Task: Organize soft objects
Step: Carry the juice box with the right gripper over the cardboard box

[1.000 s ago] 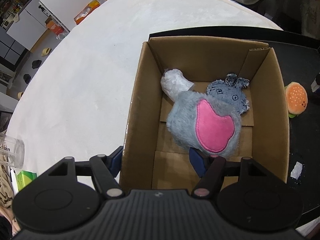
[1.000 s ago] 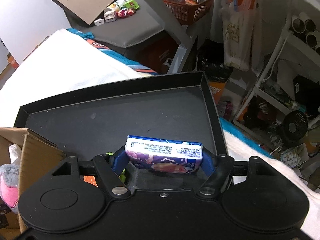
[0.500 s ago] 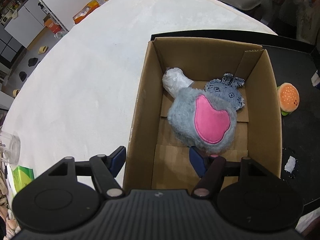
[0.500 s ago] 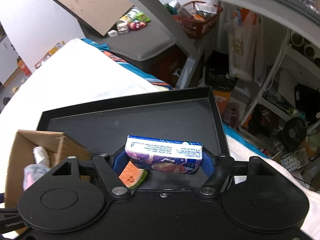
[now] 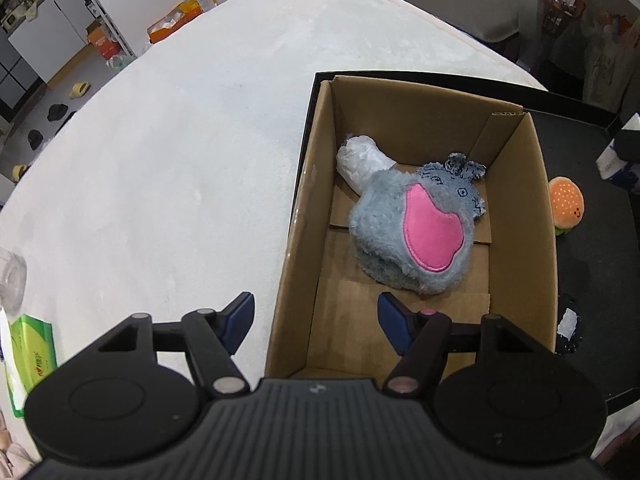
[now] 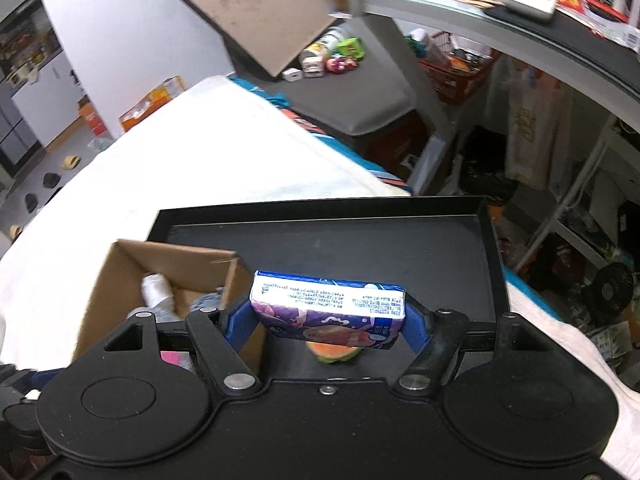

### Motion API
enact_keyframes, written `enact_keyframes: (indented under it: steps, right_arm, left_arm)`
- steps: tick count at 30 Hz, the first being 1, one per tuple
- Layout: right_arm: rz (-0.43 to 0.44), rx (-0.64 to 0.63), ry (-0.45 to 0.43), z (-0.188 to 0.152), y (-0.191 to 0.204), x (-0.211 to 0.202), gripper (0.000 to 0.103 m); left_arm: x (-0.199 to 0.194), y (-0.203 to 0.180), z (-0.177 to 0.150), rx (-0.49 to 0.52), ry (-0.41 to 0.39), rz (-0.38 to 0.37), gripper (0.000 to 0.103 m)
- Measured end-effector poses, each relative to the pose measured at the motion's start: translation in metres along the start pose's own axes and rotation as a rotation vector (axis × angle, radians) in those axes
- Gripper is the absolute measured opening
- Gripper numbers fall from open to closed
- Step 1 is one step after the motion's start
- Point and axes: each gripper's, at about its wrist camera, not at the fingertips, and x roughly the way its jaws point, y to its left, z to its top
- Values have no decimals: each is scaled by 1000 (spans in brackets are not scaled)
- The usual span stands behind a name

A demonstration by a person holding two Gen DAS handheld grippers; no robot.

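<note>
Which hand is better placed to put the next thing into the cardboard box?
Right. The right gripper already clamps the tissue pack above the tray, beside the cardboard box. The left gripper is open and empty.

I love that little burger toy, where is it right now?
In the left wrist view the burger toy lies on the black tray, just outside the right wall of the cardboard box.

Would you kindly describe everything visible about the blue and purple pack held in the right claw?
The pack is a small, flat rectangular packet, apparently glossy printed film, white on its top edge with fine print and purple-blue with cartoon art on the face. It lies level, lengthwise between the right claw pads, which press on its two short ends. It hangs above the black tray, touching nothing else.
</note>
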Motion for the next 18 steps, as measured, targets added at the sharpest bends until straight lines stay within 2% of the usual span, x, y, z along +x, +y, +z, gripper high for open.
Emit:
enact_keyframes:
  steps: [18]
  right_arm:
    - [105,-122,7,-9,57,-21,71]
  left_arm:
    - [-5,30,-19,-50,-28,-77,59]
